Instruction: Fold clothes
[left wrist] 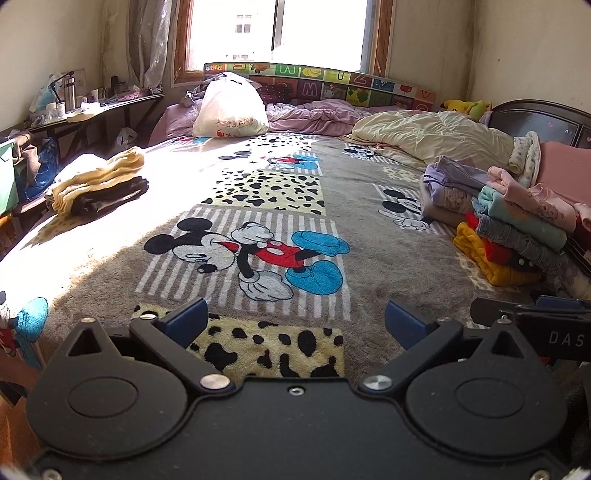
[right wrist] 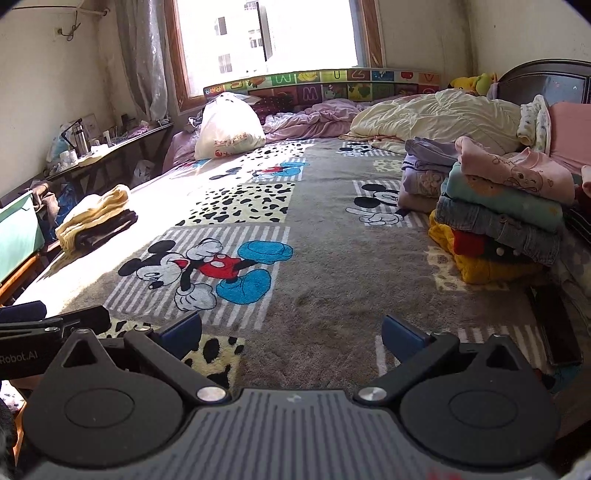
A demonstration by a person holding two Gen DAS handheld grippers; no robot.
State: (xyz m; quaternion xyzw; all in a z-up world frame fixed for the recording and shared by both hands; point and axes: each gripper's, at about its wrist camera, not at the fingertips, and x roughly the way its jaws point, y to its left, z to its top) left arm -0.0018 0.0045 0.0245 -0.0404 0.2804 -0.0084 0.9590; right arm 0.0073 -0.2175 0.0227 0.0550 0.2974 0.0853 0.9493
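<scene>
**Both grippers open over the bed, folded clothes at its sides**

The left gripper (left wrist: pixel 295 321) is low over the near edge of the bed (left wrist: pixel 388 266), with its blue fingers (left wrist: pixel 186 321) spread wide and nothing between them. The right gripper (right wrist: pixel 291 332) is just beside it, in the same height, also with wide jaws and empty. In the left wrist view a part of the right gripper shows at the right border; in the right wrist view a part of the left one shows at the left border.

Under both lies a grey blanket (right wrist: pixel 325 266) with a cartoon mouse print and spotted patches, which covers the bed.

Near the right edge of the bed stands a pile of folded clothes (right wrist: pixel 498 221): yellow at the bottom, then red, denim, teal, and pink on top. Just behind it, touching or nearly, is a second pile in purple (right wrist: pixel 424 173).

At the left edge, in strong sun, lies a small stack (left wrist: pixel 99 184) with a yellow piece on a dark one.

Farther, at the far edge under the window (left wrist: pixel 277 29), are a white bag (left wrist: pixel 231 107), a crumpled lilac sheet (left wrist: pixel 314 114) and a cream quilt (left wrist: pixel 436 129). A table (left wrist: pixel 92 110) with bottles stands against the left wall.
</scene>
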